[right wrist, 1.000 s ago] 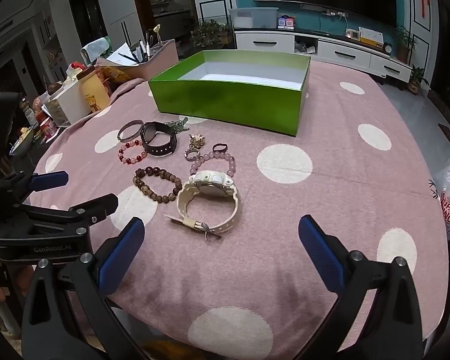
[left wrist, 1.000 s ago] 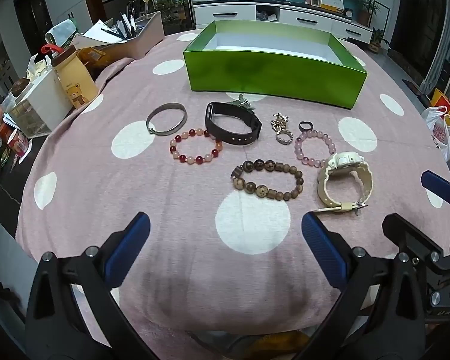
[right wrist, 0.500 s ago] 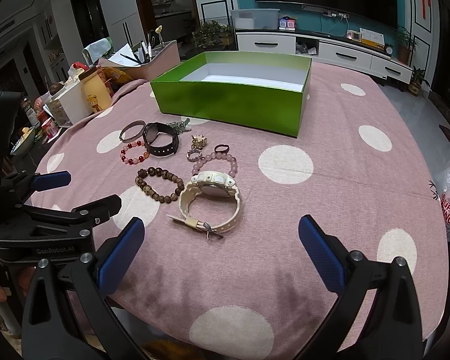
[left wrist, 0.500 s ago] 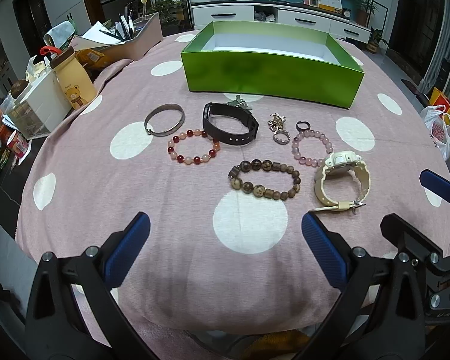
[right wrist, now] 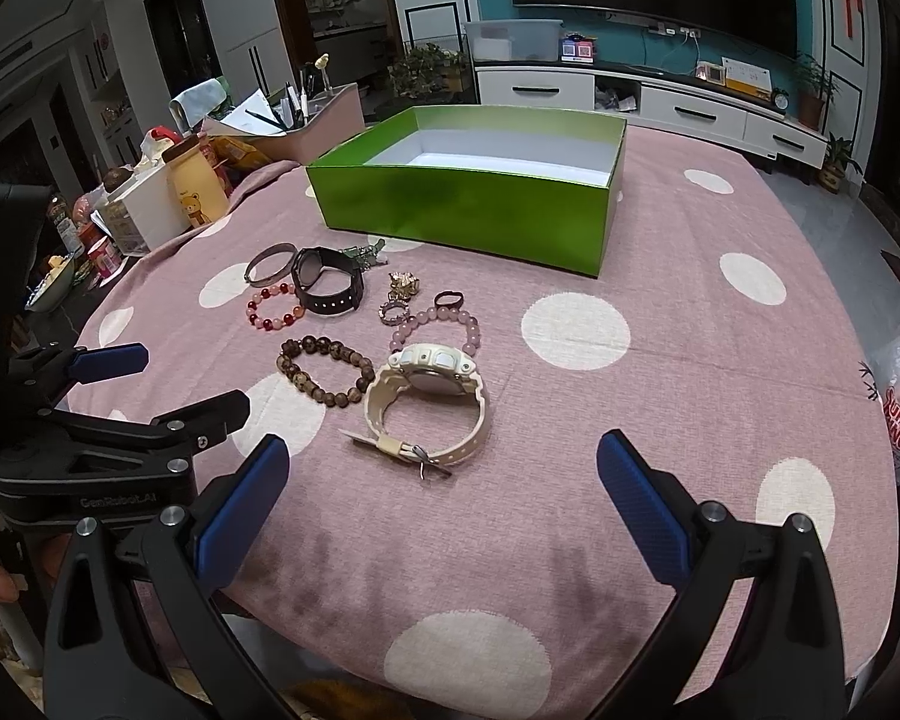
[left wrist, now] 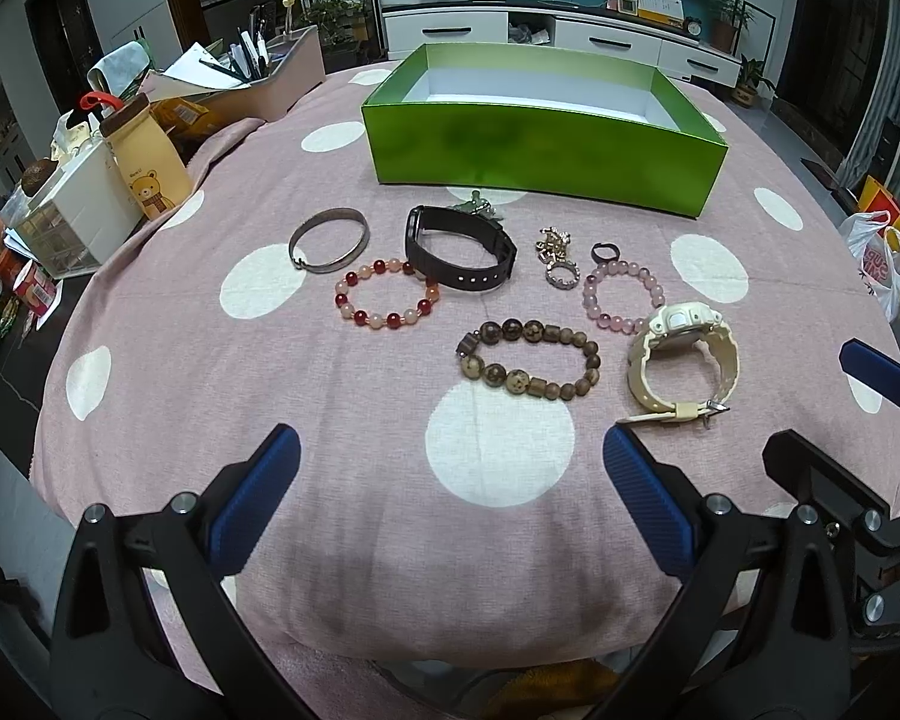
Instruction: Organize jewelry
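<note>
Nothing is sitting in the green box (left wrist: 540, 156) yet, as far as its visible white floor shows, so the sorting is looking barely begun: every piece is lying loose on the pink dotted cloth (left wrist: 270, 420), in front of the box and apart from it.

Going left to right in the left view, a plain metal bangle (left wrist: 329, 239) is lying open-ended. Just beside it a red and pale bead bracelet (left wrist: 387, 294) is touching, or nearly touching, the black watch (left wrist: 461, 253), which is standing on its strap. Something small and greenish is peeking out behind that watch; I cannot tell what it is. Nearer the camera, a brown bead bracelet (left wrist: 531, 366) is resting partly on a white dot. Next, a gold charm (left wrist: 553, 239) is sitting just above a studded ring (left wrist: 563, 275), with a dark ring (left wrist: 605, 252) beside them. A pink bead bracelet (left wrist: 623, 295) is touching the cream watch (left wrist: 684, 360), whose buckled strap is trailing toward the camera.

The left gripper (left wrist: 450, 498) is hovering over the near edge with jaws spread wide, holding nothing. The right gripper (right wrist: 444, 495) is hanging likewise, wide apart and empty, with the cream watch nearest it.
</note>
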Demonstrator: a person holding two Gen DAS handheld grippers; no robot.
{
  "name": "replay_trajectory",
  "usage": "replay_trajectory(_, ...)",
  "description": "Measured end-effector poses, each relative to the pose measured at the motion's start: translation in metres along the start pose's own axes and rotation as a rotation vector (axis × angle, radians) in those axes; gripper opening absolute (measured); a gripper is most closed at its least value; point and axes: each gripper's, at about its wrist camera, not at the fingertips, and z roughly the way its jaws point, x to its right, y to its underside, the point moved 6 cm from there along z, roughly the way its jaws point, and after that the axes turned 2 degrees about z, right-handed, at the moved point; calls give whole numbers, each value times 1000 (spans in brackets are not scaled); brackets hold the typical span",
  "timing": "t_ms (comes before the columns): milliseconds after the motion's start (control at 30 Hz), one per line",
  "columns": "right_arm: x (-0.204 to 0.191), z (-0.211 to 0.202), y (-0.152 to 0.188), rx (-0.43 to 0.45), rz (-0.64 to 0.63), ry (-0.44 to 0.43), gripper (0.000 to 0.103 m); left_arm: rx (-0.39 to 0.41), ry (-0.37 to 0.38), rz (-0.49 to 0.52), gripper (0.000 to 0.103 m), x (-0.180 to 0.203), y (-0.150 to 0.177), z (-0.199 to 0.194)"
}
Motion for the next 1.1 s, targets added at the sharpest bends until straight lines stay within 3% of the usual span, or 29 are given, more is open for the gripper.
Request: replay_trajectory(1100, -3, -2, -1, 3, 0, -7, 102, 4, 1, -1, 101, 0, 0, 0)
